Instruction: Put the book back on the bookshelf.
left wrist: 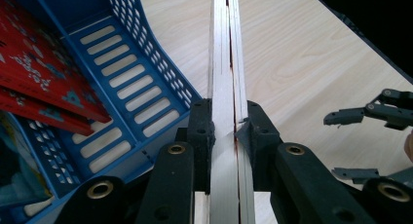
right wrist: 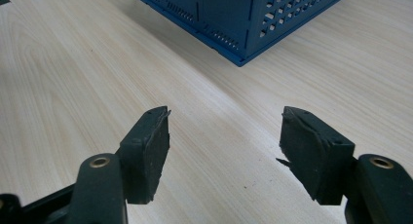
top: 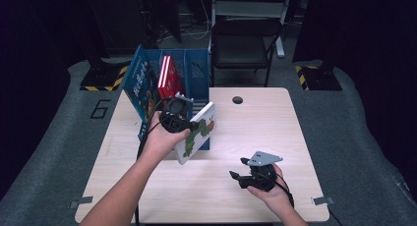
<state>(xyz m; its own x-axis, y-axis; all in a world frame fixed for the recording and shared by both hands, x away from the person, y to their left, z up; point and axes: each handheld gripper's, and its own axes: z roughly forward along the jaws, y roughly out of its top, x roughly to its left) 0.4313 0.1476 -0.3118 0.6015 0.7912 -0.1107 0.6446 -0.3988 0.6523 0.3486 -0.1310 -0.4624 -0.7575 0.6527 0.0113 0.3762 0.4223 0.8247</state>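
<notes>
A white picture book point(top: 199, 132) with a green caterpillar on its cover is held tilted off the table, just right of the blue slotted crate point(top: 196, 71). My left gripper point(top: 183, 122) is shut on its upper edge. In the left gripper view the pads clamp the book's thin edge point(left wrist: 225, 63) at the left gripper point(left wrist: 225, 127), with the crate point(left wrist: 126, 78) to the left. Inside the crate stand a red book point(top: 168, 76) and a blue book point(top: 140, 86). My right gripper point(top: 237, 167) rests low over the table's near right, open and empty point(right wrist: 224, 136).
The light wooden table point(top: 265, 132) has a small round hole point(top: 237, 99) near its far edge. A black folding chair point(top: 246, 44) stands behind the table. The crate's corner point(right wrist: 243, 19) lies ahead of the right gripper.
</notes>
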